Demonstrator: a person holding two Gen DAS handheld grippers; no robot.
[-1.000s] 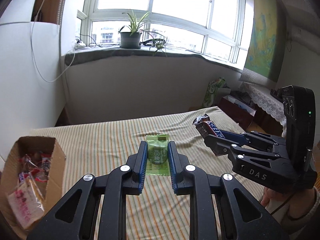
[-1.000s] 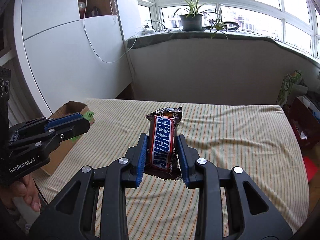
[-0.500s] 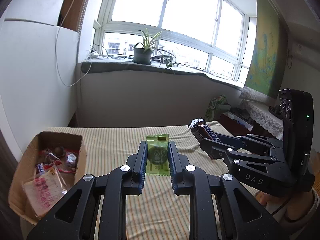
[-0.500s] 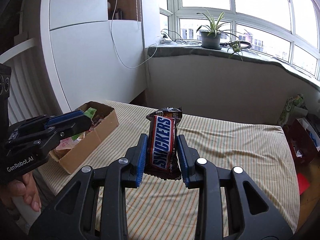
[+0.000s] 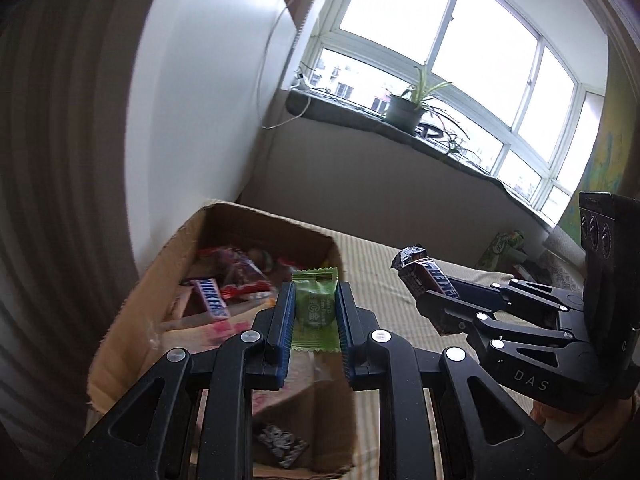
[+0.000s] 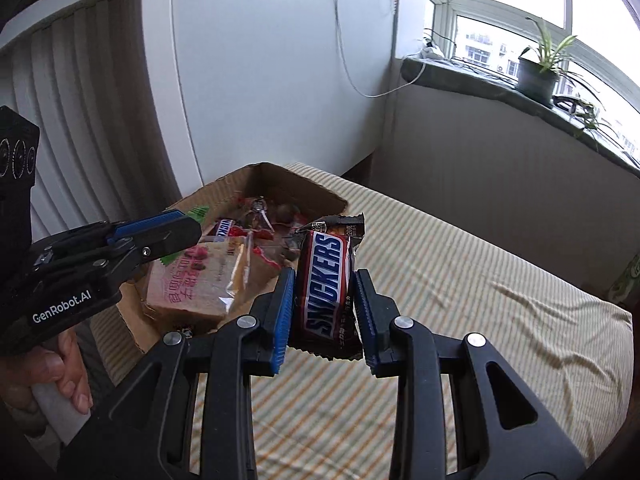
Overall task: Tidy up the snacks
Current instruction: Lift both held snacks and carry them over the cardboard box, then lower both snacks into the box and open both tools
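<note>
Jaws of both grippers were clamped: left gripper on a green candy packet, right gripper on a Snickers bar; the drop into the cardboard box seemed next, needing release above it.

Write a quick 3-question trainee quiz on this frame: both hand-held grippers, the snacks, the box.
1. True or false: the left hand-held gripper is shut on a green snack packet.
2. Which snack does the right hand-held gripper hold? A) Snickers bar B) pink wrapped cake C) nothing
3. Fill in: loose snacks already lie inside the cardboard ____ on the striped cloth.

Key
1. True: the packet is clamped between the blue pads.
2. A
3. box
</note>
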